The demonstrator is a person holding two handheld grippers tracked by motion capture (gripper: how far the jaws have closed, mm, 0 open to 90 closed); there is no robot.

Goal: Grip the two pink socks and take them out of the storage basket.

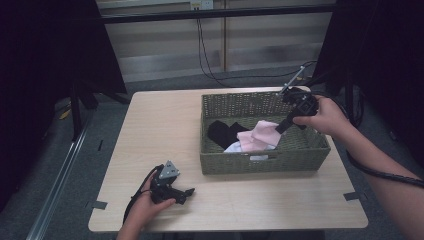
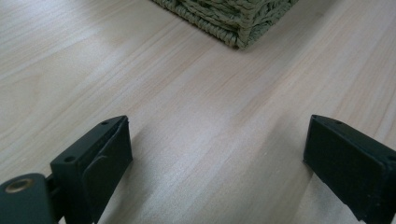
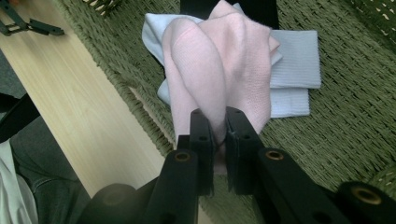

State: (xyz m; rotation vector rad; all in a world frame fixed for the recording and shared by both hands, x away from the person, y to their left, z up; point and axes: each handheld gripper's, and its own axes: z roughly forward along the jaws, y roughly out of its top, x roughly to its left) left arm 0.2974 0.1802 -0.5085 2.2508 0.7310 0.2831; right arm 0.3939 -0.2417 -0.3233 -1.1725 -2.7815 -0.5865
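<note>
Right gripper [image 1: 278, 128] over the basket [image 1: 260, 162], jaws clamped on the pink sock [image 1: 260, 135] — fabric pinched between the pads in the right gripper view [image 3: 219, 135]; sock [image 3: 219, 70] bunched and hanging from the jaws, lifted above the basket floor; lower end of it near or touching the white sock [image 3: 294, 70] beneath, cannot tell which. White sock flat on the basket floor [image 3: 345, 130], partly under the pink one; in the high view white sock [image 1: 235, 147] against the basket's near wall. Black sock [image 1: 224, 132] in the basket's left half, just beside the pink sock. Right hand [image 1: 325, 117] above the basket's right rim, cable trailing off past the far right corner.

Left gripper [image 1: 181, 194] on the table [image 1: 150, 130], well left of and in front of the basket's near-left corner; jaws wide apart, nothing between them — bare wood between the pads in the left gripper view [image 2: 217, 154]; basket corner [image 2: 238, 18] ahead, well apart from the jaws. Left hand [image 1: 145, 205] at the table's near edge, wrapped round the gripper body; grey plate [image 1: 169, 170] on top.
</note>
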